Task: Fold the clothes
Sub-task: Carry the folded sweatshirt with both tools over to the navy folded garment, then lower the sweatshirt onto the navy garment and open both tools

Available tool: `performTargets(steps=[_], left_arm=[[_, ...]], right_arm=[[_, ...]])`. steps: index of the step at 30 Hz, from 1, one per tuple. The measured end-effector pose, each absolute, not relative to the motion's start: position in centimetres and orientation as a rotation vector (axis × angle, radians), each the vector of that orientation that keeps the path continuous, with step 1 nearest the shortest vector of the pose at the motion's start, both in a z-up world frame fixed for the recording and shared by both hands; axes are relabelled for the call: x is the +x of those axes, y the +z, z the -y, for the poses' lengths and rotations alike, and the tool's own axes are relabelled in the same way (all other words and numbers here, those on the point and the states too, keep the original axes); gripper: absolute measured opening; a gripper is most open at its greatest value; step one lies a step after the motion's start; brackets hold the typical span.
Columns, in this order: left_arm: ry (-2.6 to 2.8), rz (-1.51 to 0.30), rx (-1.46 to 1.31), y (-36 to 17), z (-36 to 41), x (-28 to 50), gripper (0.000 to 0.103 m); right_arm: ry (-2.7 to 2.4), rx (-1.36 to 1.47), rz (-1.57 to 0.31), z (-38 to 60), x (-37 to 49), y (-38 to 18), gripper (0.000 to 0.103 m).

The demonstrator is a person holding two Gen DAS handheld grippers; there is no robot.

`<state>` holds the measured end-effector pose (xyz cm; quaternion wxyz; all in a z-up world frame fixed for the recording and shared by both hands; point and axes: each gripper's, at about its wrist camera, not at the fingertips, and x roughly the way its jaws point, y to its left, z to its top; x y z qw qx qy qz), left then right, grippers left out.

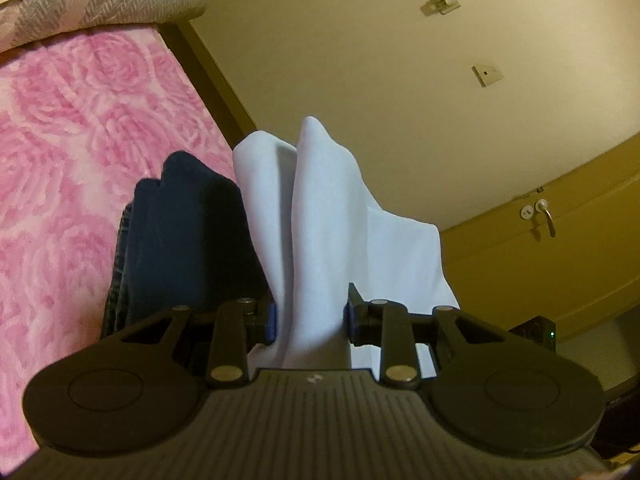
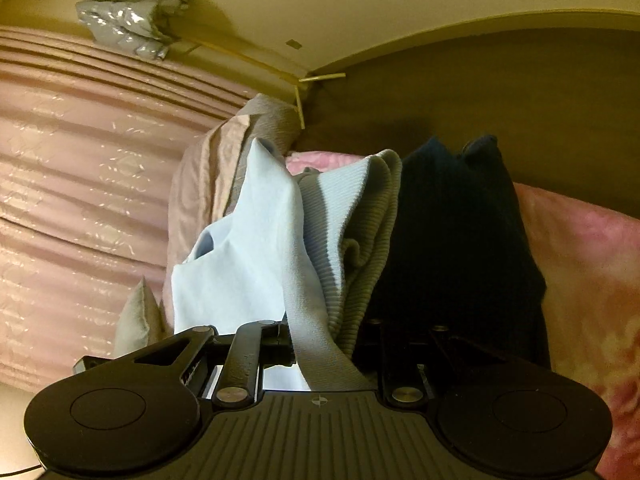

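The pale blue garment [image 1: 320, 216] hangs bunched between both tools, lifted above the pink bedspread [image 1: 80, 152]. The left gripper [image 1: 310, 316] pinches a fold of it between narrow-set pads. The right gripper [image 2: 324, 340] grips its ribbed hem [image 2: 360, 232], though cloth hides the right-hand finger there. Dark blue clothing [image 1: 188, 232] sits just beside it, its shape hard to read. Behind are a pillow [image 1: 100, 0] and a door handle [image 1: 546, 216].
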<state>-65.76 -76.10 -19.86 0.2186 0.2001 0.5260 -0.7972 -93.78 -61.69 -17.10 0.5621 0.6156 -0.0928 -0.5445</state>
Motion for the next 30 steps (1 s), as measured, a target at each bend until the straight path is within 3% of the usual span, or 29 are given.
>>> performTargets(steps=[4,7,8,10,11,12,15,16,19,20,23,28,30], left_arm=[[-2.186,-1.467,0.551,-21.7,77.7,-66.1,0.026],[-2.151,-1.467,0.574,-23.3,78.8,-66.2,0.032],[-2.129,-1.456,0.603,-23.9,79.1,-66.3,0.036],[-2.088,-1.403,0.597,-23.5,79.2,-65.6,0.040],[-2.068,-1.372,0.584,-23.1,79.3,-65.1,0.041],[-2.047,-1.341,0.571,-22.7,79.3,-64.6,0.043],[-1.974,-1.232,0.538,-20.8,79.3,-63.3,0.041],[-1.974,-1.196,0.532,-19.9,79.1,-63.0,0.037],[-2.076,-1.109,0.548,-17.4,78.1,-63.6,0.008],[-2.121,-1.077,0.572,-16.8,77.6,-64.4,0.007],[-2.241,-0.946,0.684,-16.6,76.4,-67.9,0.007],[-2.212,-0.818,0.809,-20.6,77.4,-72.0,0.006],[-2.193,-0.824,0.811,-21.9,78.2,-72.3,0.004]], right_arm=[[-1.293,1.469,0.210,63.0,-94.9,-18.8,0.019],[-1.309,1.479,0.188,63.2,-95.4,-19.9,0.020],[-1.328,1.484,0.177,63.0,-95.5,-20.1,0.025],[-1.420,1.479,0.154,62.3,-95.7,-20.0,0.044],[-1.483,1.469,0.142,61.9,-95.9,-19.7,0.060],[-1.546,1.448,0.129,61.3,-96.2,-19.1,0.066],[-1.698,1.373,0.085,59.9,-96.4,-17.0,0.066],[-1.731,1.336,0.062,59.5,-96.1,-16.2,0.066],[-1.759,1.177,-0.058,59.5,-93.5,-13.7,0.066],[-1.750,1.123,-0.117,59.8,-92.3,-13.2,0.066],[-1.713,0.967,-0.286,61.1,-88.9,-11.9,0.049],[-1.682,0.898,-0.502,64.8,-87.2,-16.2,0.048],[-1.697,0.946,-0.489,65.0,-88.3,-17.3,0.048]])
